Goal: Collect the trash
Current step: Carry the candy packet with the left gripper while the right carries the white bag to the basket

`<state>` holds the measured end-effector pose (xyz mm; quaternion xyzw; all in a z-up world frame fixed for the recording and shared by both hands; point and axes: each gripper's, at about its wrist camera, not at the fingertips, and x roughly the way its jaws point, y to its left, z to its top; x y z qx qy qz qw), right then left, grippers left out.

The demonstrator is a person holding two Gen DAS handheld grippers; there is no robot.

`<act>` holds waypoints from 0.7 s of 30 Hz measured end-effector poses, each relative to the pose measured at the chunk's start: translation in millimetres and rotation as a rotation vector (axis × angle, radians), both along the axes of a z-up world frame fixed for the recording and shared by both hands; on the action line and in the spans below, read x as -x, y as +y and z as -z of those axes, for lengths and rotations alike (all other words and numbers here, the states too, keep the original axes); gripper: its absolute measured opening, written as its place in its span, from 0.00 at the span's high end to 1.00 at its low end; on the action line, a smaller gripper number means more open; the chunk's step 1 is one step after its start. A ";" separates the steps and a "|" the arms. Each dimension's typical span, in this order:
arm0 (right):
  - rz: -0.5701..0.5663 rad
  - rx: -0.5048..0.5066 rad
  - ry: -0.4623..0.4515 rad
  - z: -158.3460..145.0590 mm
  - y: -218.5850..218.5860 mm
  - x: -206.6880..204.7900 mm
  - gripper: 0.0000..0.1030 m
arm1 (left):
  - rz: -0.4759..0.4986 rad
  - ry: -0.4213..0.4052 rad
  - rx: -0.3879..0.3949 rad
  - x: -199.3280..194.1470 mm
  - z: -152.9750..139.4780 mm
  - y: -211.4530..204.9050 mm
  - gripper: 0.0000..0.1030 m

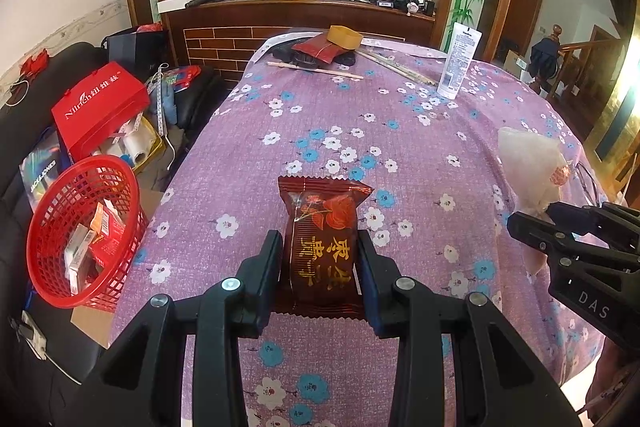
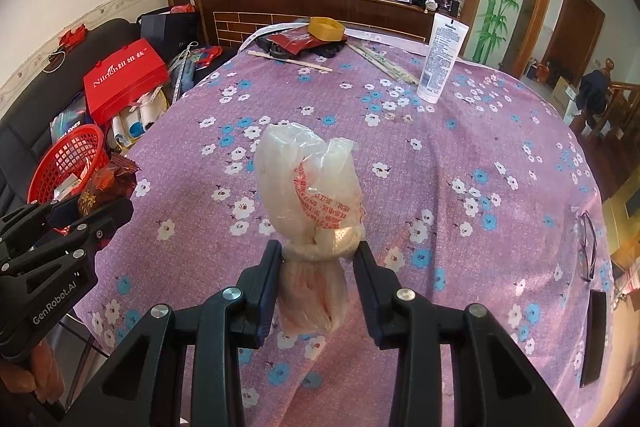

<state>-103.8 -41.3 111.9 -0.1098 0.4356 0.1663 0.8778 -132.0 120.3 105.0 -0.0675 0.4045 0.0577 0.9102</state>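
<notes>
My left gripper (image 1: 320, 247) is shut on a dark red snack wrapper (image 1: 322, 227) with gold characters, held above the purple flowered tablecloth (image 1: 400, 155). It also shows in the right wrist view (image 2: 106, 187), close to the red mesh basket (image 2: 68, 163). My right gripper (image 2: 318, 255) is shut on a knotted white plastic bag (image 2: 312, 179) with red print, gripped at the knot. That bag also shows in the left wrist view (image 1: 532, 167). The red basket (image 1: 80, 227) stands left of the table edge and holds several small boxes.
A white lotion tube (image 1: 456, 61) stands at the far right of the table. Chopsticks (image 1: 316, 69), a red packet (image 1: 316, 47) and a yellow tape roll (image 1: 344, 35) lie at the far edge. Glasses (image 2: 588, 243) and a dark phone (image 2: 594, 339) lie at the right. A red box (image 1: 100, 103) sits left.
</notes>
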 end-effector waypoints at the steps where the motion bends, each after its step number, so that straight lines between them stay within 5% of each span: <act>1: 0.000 0.001 0.002 0.6 0.1 0.1 0.62 | 0.000 0.002 0.001 0.3 0.5 0.4 0.66; 21: -0.011 0.013 0.006 3.9 3.0 5.2 0.61 | -0.013 0.002 0.007 6.6 4.2 2.3 0.66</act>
